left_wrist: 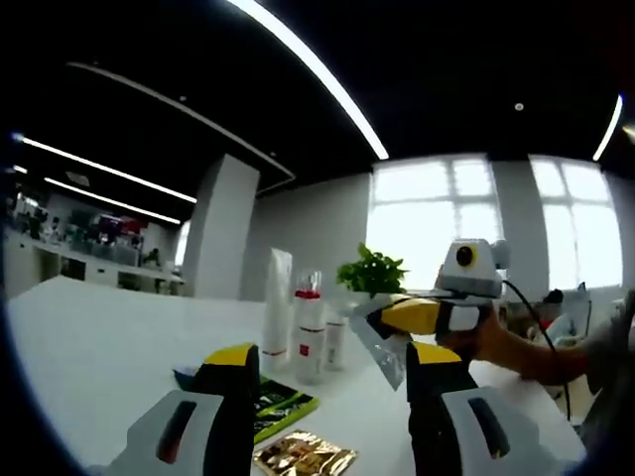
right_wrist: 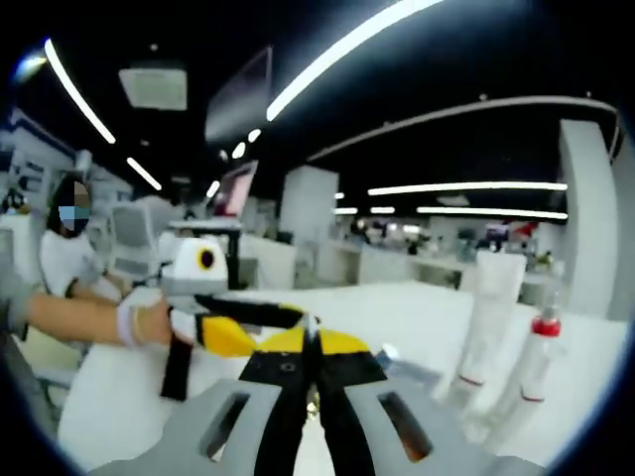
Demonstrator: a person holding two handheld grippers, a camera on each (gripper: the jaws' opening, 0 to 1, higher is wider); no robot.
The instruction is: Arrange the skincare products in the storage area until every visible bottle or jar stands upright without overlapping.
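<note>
Three products stand upright in a row on the white table point(left_wrist: 119, 337): a tall white tube point(left_wrist: 278, 302), a bottle with a red collar point(left_wrist: 309, 332) and a small pale bottle point(left_wrist: 335, 342). My left gripper point(left_wrist: 335, 365) is open, its jaws wide apart in front of them. A green sachet point(left_wrist: 280, 407) and a gold sachet point(left_wrist: 303, 456) lie flat between the jaws. My right gripper point(left_wrist: 365, 315) comes in from the right, shut on a clear silvery sachet point(left_wrist: 385, 352). In the right gripper view my right gripper point(right_wrist: 311, 347) is shut, and the tube point(right_wrist: 491, 317) and bottle point(right_wrist: 534, 372) stand at right.
A green potted plant point(left_wrist: 372, 270) stands behind the products. A hand point(right_wrist: 139, 322) holds the left gripper point(right_wrist: 268, 327) at the left of the right gripper view. A seated person point(right_wrist: 64, 258) is at the far left, with office desks and bright windows beyond.
</note>
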